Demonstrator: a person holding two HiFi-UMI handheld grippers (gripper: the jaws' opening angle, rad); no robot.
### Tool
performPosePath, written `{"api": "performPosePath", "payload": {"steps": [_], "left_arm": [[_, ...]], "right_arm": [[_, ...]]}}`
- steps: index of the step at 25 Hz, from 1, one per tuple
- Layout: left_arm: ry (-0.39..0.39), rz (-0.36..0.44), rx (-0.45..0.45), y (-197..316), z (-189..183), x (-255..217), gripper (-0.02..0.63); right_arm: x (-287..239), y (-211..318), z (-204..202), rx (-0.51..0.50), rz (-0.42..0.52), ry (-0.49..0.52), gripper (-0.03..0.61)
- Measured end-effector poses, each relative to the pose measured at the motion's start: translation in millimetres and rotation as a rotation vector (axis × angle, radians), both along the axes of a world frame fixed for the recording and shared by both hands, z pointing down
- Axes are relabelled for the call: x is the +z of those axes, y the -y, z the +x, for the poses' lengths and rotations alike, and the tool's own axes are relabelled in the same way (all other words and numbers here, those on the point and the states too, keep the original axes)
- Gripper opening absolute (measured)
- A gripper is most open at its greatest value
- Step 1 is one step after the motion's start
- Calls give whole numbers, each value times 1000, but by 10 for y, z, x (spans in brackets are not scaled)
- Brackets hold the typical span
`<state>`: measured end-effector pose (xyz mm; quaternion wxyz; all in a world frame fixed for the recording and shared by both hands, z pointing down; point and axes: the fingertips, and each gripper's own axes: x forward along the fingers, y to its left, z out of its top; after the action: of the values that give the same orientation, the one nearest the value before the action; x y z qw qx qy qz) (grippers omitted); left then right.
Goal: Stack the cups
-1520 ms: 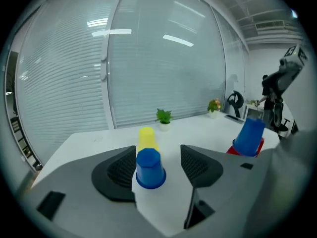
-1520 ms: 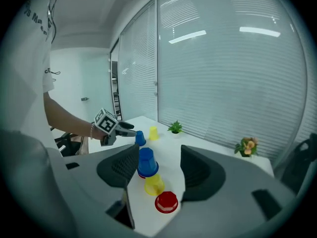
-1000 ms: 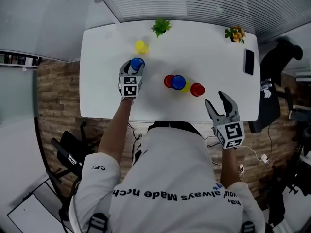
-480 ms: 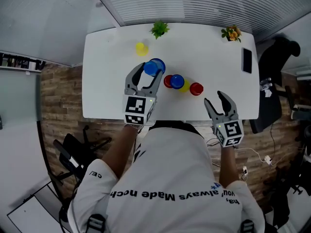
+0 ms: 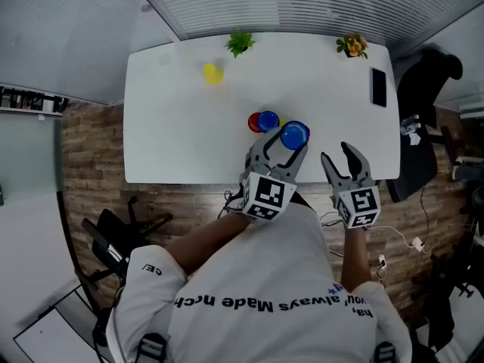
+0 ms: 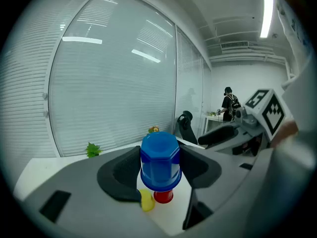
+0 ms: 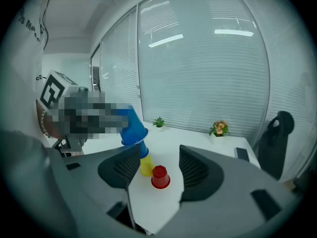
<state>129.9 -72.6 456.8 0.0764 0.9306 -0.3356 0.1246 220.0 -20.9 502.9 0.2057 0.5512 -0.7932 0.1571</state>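
My left gripper [image 5: 283,148] is shut on an upside-down blue cup [image 5: 294,134], held in the air near the table's front edge; in the left gripper view the blue cup [image 6: 159,161] fills the gap between the pads. Just below it on the table stand a red cup [image 6: 163,197] and a yellow cup [image 6: 146,201]. A second blue cup [image 5: 268,120] and another red cup [image 5: 254,122] sit close together to the left. A lone yellow cup [image 5: 212,73] is at the back left. My right gripper [image 5: 345,159] hangs open over the front edge, nothing between its fingers.
A green plant [image 5: 240,43] and a small flower pot [image 5: 351,45] stand along the white table's [image 5: 174,127] far edge. A dark phone [image 5: 377,87] lies at the right end. An office chair [image 5: 431,74] stands beyond it. A person [image 6: 229,103] is far off in the room.
My left gripper has carried the blue cup from the back left of the table to the right and toward the front, to above the cluster of cups. The right gripper has barely moved.
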Motion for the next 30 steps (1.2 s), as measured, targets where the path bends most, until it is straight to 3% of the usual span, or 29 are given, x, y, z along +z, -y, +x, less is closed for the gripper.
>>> {"api": "performPosePath", "payload": {"steps": [6, 10, 19, 30], "left_arm": [[103, -74, -32, 97, 250, 711, 265], [136, -72, -52, 186, 338, 963, 265], [195, -66, -69, 279, 389, 1239, 265], [205, -90, -73, 319, 401, 1385, 265]], "right_arm": [[87, -68, 105, 7, -20, 4, 255], [145, -78, 125, -4, -28, 14, 253], [185, -21, 162, -19, -41, 31, 250], [223, 25, 197, -26, -44, 41, 250]]}}
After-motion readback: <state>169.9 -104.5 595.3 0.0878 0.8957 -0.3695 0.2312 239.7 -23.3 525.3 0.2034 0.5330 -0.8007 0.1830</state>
